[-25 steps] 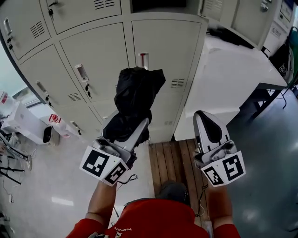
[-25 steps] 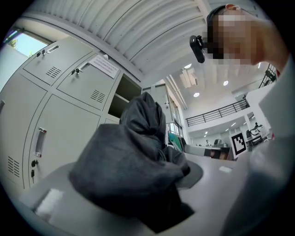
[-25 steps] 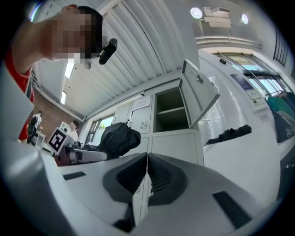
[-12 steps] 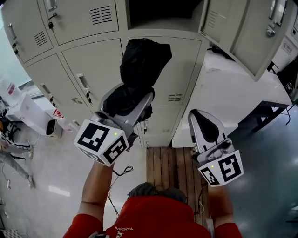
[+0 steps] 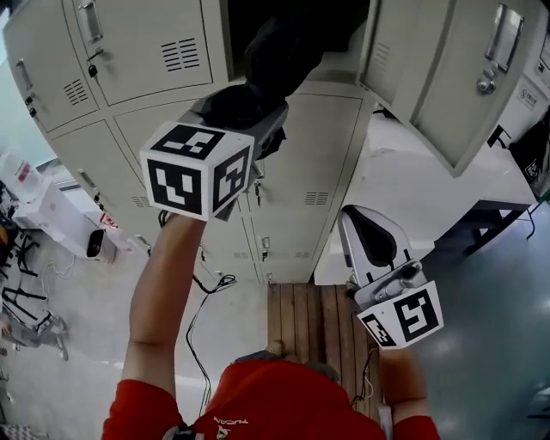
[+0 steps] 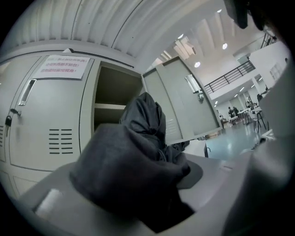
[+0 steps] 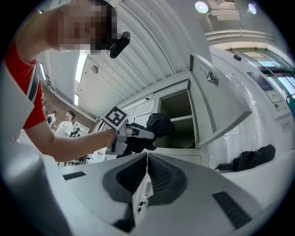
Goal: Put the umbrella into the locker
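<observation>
A folded black umbrella (image 5: 288, 47) is clamped in my left gripper (image 5: 251, 105), which is raised level in front of the open locker compartment (image 5: 348, 19). In the left gripper view the umbrella (image 6: 133, 156) fills the space between the jaws, and its tip reaches toward the dark opening (image 6: 108, 97) beside the swung-out door (image 6: 179, 103). My right gripper (image 5: 368, 234) hangs lower on the right, shut and empty, its pads together (image 7: 146, 159). From the right gripper view the left gripper (image 7: 138, 132) and the umbrella (image 7: 160, 123) sit at the opening's lower edge.
The open grey door (image 5: 447, 77) juts out to the right of the compartment. A white table (image 5: 421, 163) stands right of the lockers with another black umbrella (image 7: 251, 159) on it. A wooden pallet (image 5: 318, 314) lies underfoot. A white box (image 5: 51, 223) sits on the floor at the left.
My left gripper has lifted the umbrella from the lower locker doors up to the open compartment. The right gripper rose slightly and stays shut.
</observation>
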